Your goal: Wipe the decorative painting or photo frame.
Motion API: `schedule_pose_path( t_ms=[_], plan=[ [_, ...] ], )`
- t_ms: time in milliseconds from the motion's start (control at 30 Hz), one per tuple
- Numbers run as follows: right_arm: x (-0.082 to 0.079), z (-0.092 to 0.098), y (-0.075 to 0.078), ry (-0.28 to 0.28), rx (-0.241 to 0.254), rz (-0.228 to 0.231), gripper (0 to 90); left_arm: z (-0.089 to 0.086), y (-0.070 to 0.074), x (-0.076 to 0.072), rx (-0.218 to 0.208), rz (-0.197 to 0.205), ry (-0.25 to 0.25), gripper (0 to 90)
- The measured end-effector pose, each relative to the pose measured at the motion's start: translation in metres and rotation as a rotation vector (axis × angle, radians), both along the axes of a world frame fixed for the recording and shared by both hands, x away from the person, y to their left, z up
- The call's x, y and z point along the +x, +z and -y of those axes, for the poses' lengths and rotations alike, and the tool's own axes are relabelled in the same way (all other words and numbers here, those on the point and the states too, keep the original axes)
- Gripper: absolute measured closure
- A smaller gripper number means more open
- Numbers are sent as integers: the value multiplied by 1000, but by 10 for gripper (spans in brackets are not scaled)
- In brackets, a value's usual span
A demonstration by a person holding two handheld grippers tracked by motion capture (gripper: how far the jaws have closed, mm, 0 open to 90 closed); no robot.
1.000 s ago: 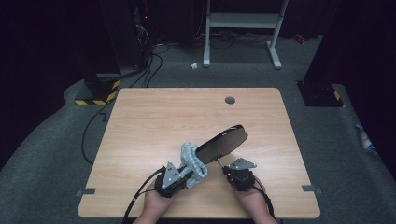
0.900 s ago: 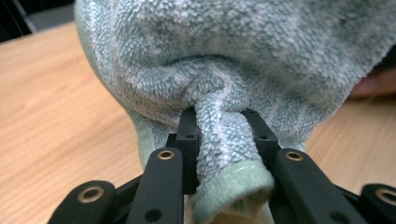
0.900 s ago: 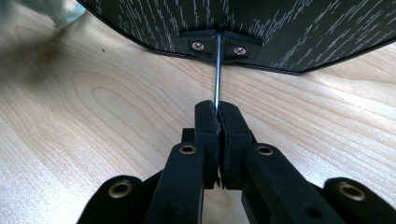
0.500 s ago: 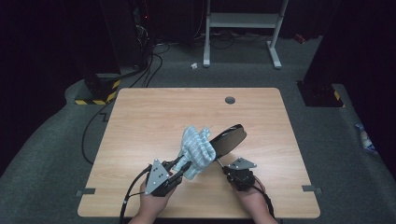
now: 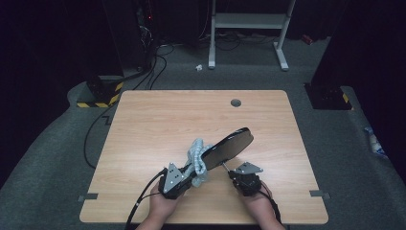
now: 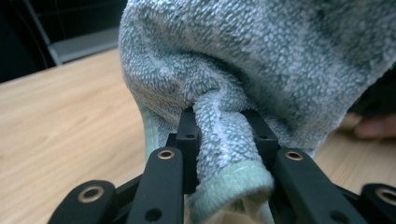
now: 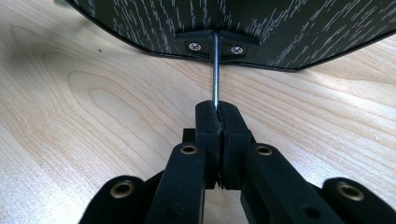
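Note:
A black oval panel (image 5: 231,143) with a wood-grain underside (image 7: 280,23) is tilted up over the table on a thin metal rod (image 7: 215,70). My right gripper (image 7: 223,116) is shut on that rod, and it sits at the panel's near end in the high view (image 5: 231,173). A grey-green terry cloth (image 6: 261,60) is bunched between the jaws of my left gripper (image 6: 223,126), which is shut on it. From above, the cloth (image 5: 197,157) lies against the panel's lower left edge, with the left gripper (image 5: 194,175) just below it.
The wooden table (image 5: 158,120) has a round grommet hole (image 5: 235,102) near its far edge. Cables run from both grippers off the near edge. Beyond the table stand a white metal frame (image 5: 249,21) and a yellow-black striped block (image 5: 98,98) on the floor.
The left gripper lifted the cloth up over the panel's face, then drew it back down to the panel's lower left edge. The right gripper and panel kept still.

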State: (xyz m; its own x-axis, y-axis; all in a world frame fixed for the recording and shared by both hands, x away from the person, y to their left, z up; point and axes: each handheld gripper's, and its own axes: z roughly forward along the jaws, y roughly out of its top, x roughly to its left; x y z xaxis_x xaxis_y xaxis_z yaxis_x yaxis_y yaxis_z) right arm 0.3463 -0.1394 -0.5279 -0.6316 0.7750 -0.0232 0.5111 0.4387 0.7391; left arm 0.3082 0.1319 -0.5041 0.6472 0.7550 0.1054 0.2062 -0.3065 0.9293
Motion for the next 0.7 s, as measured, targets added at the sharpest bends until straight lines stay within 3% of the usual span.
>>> schedule_pose_path(
  t_ms=[33, 67, 167, 233, 333, 433, 467, 500, 567, 633, 700],
  plan=[
    [0, 0, 0, -1, 2, -2, 880, 0, -7, 0, 42, -19, -3, 723],
    [0, 0, 0, -1, 2, -2, 880, 0, -7, 0, 42, -19, -3, 723],
    [0, 0, 0, -3, 2, -2, 880, 1, -17, 4, 126, -60, 5, 722],
    [0, 0, 0, -4, 2, -2, 880, 1, -22, 4, 149, -82, 11, 721],
    [0, 0, 0, -4, 2, -2, 880, -3, -17, 1, 120, -83, 6, 721],
    [0, 0, 0, -4, 3, -4, 880, -10, -1, -9, 37, -47, 2, 721],
    [0, 0, 0, -4, 2, -2, 880, -12, 10, -16, -18, -15, 1, 721],
    [0, 0, 0, -4, 2, -2, 880, -12, 10, -16, -18, -15, 1, 720],
    [0, 0, 0, -3, 1, -1, 880, -11, 21, -22, -68, 10, -16, 719],
    [0, 0, 0, -1, -2, 1, 880, -2, 23, -23, -50, 11, -24, 716],
    [0, 0, 0, -1, 2, -2, 880, 6, 17, -17, -14, -5, -13, 713]
  ],
)
